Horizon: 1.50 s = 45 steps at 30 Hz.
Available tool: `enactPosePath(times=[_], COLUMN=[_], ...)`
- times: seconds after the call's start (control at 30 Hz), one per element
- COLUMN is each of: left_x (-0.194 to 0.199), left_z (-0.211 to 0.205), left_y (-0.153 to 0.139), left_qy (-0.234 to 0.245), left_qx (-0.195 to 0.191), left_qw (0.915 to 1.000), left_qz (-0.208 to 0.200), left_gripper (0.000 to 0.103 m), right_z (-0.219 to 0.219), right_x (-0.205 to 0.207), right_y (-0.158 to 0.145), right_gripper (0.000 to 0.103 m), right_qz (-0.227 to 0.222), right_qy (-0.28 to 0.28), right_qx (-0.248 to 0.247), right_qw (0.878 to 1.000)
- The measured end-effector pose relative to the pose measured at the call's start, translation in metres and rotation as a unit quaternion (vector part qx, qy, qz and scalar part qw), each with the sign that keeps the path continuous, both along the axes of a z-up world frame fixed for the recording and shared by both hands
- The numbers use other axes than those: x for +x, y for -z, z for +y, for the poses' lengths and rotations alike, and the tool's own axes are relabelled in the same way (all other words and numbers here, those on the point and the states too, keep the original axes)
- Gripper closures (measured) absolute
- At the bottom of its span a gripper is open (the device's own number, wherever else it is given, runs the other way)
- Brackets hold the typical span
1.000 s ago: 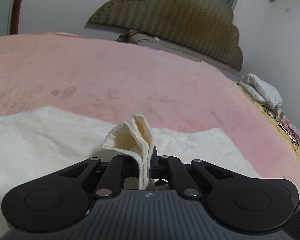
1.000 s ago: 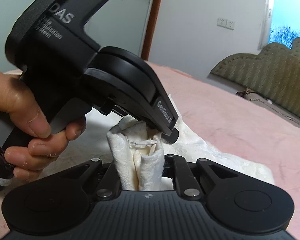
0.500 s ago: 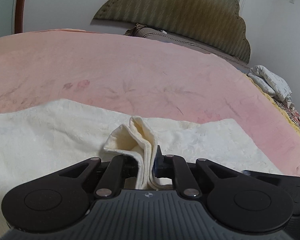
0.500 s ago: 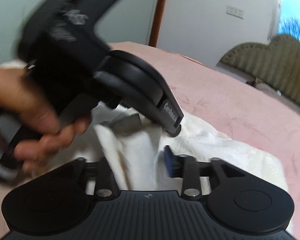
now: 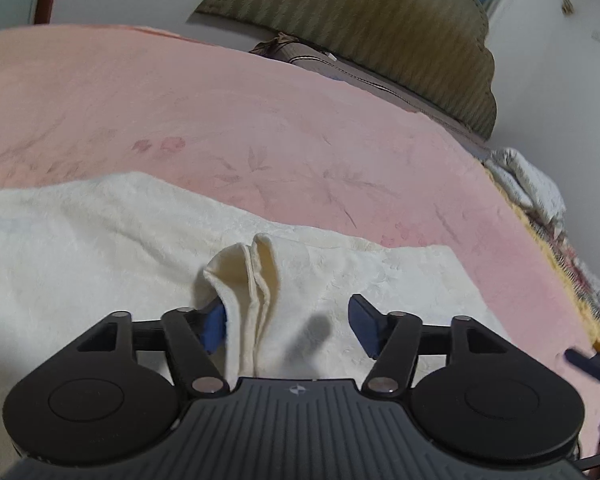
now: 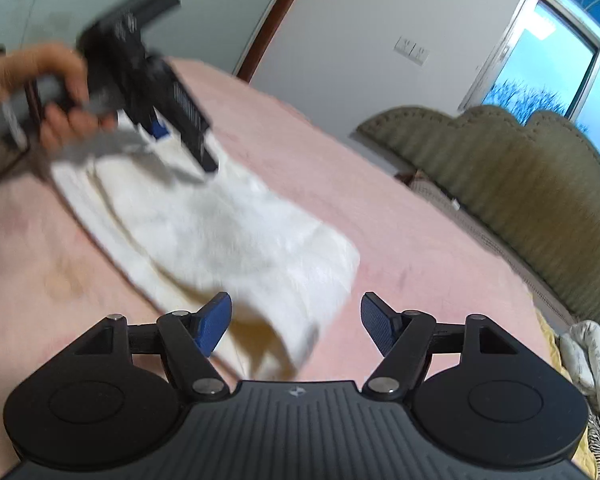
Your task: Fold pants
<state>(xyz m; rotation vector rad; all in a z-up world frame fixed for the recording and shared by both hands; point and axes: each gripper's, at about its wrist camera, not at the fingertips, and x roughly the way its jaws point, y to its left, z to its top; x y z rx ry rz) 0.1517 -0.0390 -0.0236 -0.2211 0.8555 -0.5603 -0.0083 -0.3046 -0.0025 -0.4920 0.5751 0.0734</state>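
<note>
Left wrist view
Left gripper [image 5: 286,322]: black two-finger tool with blue pads; its jaws have just been opening and now stand wide apart.
Left gripper's hold: nothing is clamped. A raised fold of cloth stands between the jaws, close against the left blue pad [image 5: 214,326] and clear of the right one.
Pants [image 5: 112,240]: cream-white, textured fabric pants, lying flat across the near part of the bed, with one pinched-up ridge of doubled layers at the gripper.
Bed cover [image 5: 260,120]: pink plush blanket with faint leaf prints, spread under the pants and bare beyond them.
Headboard [image 5: 364,36]: olive-green padded headboard with a scalloped top, at the far end of the bed.
Bundle [image 5: 528,180]: white patterned cloth heaped at the bed's right edge, well apart from the pants.

Right wrist view
Right gripper [image 6: 296,326]: same black tool with blue pads; its jaws have just been opening and now stand wide.
Right gripper's hold: nothing is pressed. A blurred cream end of the pants lies between the jaws, nearer the left pad.
Pants in this view [image 6: 204,224]: folded into a long band running from this gripper away to the left gripper, on the pink blanket.
Left gripper seen from here [image 6: 168,132]: blurred, tilted down over the far end of the pants.
Hand [image 6: 52,92]: a person's hand wrapped around that gripper's handle.
</note>
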Motion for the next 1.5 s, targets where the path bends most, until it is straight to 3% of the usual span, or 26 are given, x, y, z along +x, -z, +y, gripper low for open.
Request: enactPosePath(times=[0.17, 0.23, 0.27, 0.33, 0.4, 0.5, 0.67, 0.73, 0.8, 0.87, 0.9, 0.93, 0.97, 1.03, 1.1, 1.17, 1.2, 1.3, 1.43, 1.5], left_x=[-0.003, -0.007, -0.009, -0.011, -0.01, -0.011, -0.019, -0.021, -0.022, -0.022, -0.021, -0.021, -0.02, -0.018, -0.008, 0.009, 0.013, 0.001, -0.031, -0.039], left_z=[0.015, 0.015, 0.015, 0.015, 0.021, 0.021, 0.008, 0.011, 0.014, 0.01, 0.005, -0.002, -0.01, -0.026, -0.043, -0.055, -0.057, -0.05, -0.042, -0.04], left_y=[0.007, 0.007, 0.005, 0.003, 0.003, 0.002, -0.004, -0.012, -0.024, -0.037, -0.043, -0.048, -0.05, -0.046, -0.032, -0.008, -0.002, -0.009, -0.022, -0.014], left_qy=[0.0, 0.002, -0.002, -0.019, -0.022, -0.022, -0.016, -0.029, -0.053, -0.058, -0.048, -0.03, -0.005, 0.033, 0.046, 0.038, 0.033, 0.027, 0.032, 0.054], left_qx=[-0.074, -0.071, -0.057, -0.012, -0.016, -0.016, 0.038, 0.048, 0.056, 0.058, 0.053, 0.046, 0.039, 0.033, 0.049, 0.073, 0.078, 0.075, 0.111, 0.132], left_qw=[0.9952, 0.9954, 0.9966, 0.9988, 0.9988, 0.999, 0.9991, 0.9984, 0.9967, 0.9955, 0.996, 0.9968, 0.9973, 0.9968, 0.9963, 0.9963, 0.9962, 0.9953, 0.9878, 0.9855], left_qz=[0.065, 0.065, 0.06, 0.044, 0.041, 0.034, 0.002, -0.004, -0.025, -0.048, -0.055, -0.058, -0.062, -0.066, -0.053, -0.027, -0.021, -0.055, -0.104, -0.092], left_gripper=[0.031, 0.039, 0.048, 0.098, 0.098, 0.098, 0.094, 0.081, 0.08, 0.08, 0.079, 0.073, 0.068, 0.048, 0.048, 0.049, 0.058, 0.059, 0.045, 0.041], right_z=[0.019, 0.025, 0.028, 0.026, 0.011, -0.007, -0.009, -0.019, -0.03, -0.039, -0.04, -0.04, -0.037, -0.029, -0.023, -0.021, -0.022, -0.02, -0.023, -0.022], right_x=[-0.016, -0.011, -0.008, -0.008, -0.011, -0.016, -0.043, -0.048, -0.045, -0.031, -0.02, -0.01, 0.0, 0.013, 0.022, 0.021, 0.02, 0.007, -0.007, -0.006], right_y=[0.025, 0.039, 0.043, 0.048, 0.044, 0.035, 0.011, -0.011, -0.032, -0.037, -0.035, -0.029, -0.022, -0.005, 0.016, 0.024, 0.019, 0.002, -0.002, 0.01], right_gripper=[0.032, 0.032, 0.032, 0.029, 0.018, 0.018, 0.018, 0.019, 0.019, 0.027, 0.038, 0.049, 0.054, 0.063, 0.064, 0.063, 0.063, 0.063, 0.063, 0.062], right_qz=[-0.017, -0.021, -0.025, -0.036, -0.037, -0.008, 0.042, 0.037, -0.001, -0.021, -0.018, -0.01, 0.004, 0.041, 0.076, 0.072, 0.074, 0.058, 0.079, 0.109], right_qy=[0.015, 0.034, 0.047, 0.078, 0.105, 0.109, 0.031, 0.01, 0.006, 0.006, 0.008, 0.014, 0.023, 0.028, 0.039, 0.048, 0.055, 0.047, 0.021, 0.017], right_qx=[-0.046, -0.08, -0.102, -0.134, -0.115, -0.036, -0.029, 0.042, 0.137, 0.218, 0.242, 0.252, 0.252, 0.243, 0.237, 0.239, 0.246, 0.255, 0.287, 0.289], right_qw=[0.999, 0.996, 0.993, 0.987, 0.987, 0.993, 0.998, 0.998, 0.991, 0.976, 0.97, 0.967, 0.967, 0.969, 0.968, 0.967, 0.965, 0.964, 0.954, 0.951])
